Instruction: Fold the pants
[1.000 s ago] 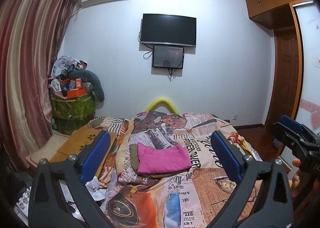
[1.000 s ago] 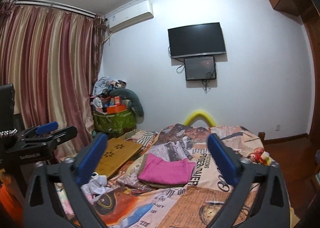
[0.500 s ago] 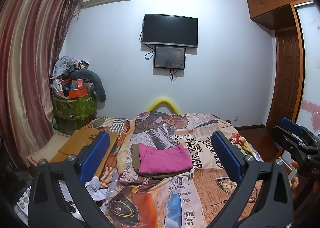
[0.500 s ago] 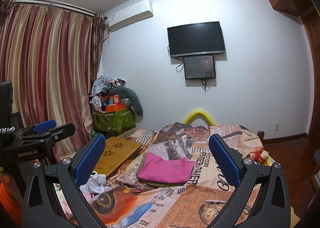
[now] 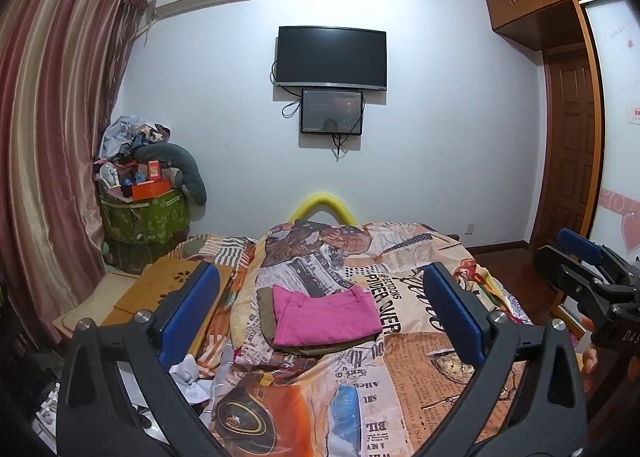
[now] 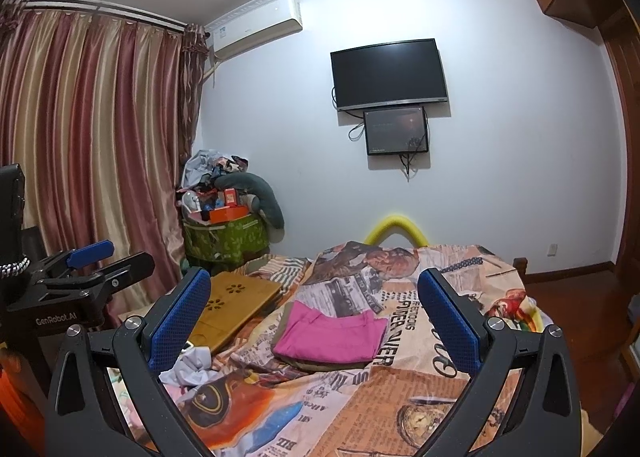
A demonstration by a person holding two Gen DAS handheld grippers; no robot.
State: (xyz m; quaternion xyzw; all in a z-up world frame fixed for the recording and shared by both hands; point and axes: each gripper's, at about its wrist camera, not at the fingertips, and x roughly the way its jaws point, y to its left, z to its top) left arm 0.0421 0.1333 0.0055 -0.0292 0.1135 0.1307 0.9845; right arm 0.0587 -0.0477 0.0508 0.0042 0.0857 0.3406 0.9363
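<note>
Plainly, both grippers hang above the near end of the bed [image 5: 420, 389], well apart from the cloth. The left gripper [image 5: 320, 309] has its blue-padded fingers spread wide with nothing between them, and the right gripper [image 6: 314, 315] stands just as wide and just as empty. In the left wrist view the right gripper shows at the right edge, partly cut off by the frame, with a few fingertips of the hand [image 5: 588, 357] holding it; the rest of that hand is hidden behind the tool.

The pink pants [image 5: 324, 317] lie folded into a flat rectangle near the middle of the bed, on top of an olive-brown garment [image 5: 266, 309] whose shape cannot be made out, since only its left and front edges show from under the pink cloth. The number of layers in the fold cannot be told.

A wooden lap tray [image 6: 236, 303] rests along the bed's left edge, its near corner hidden behind the right gripper's left finger. White crumpled cloth [image 6: 192, 367] lies by that edge too, partly covered. A yellow foam tube [image 5: 322, 205] rises behind the far edge of the bed, only its arch visible.
</note>
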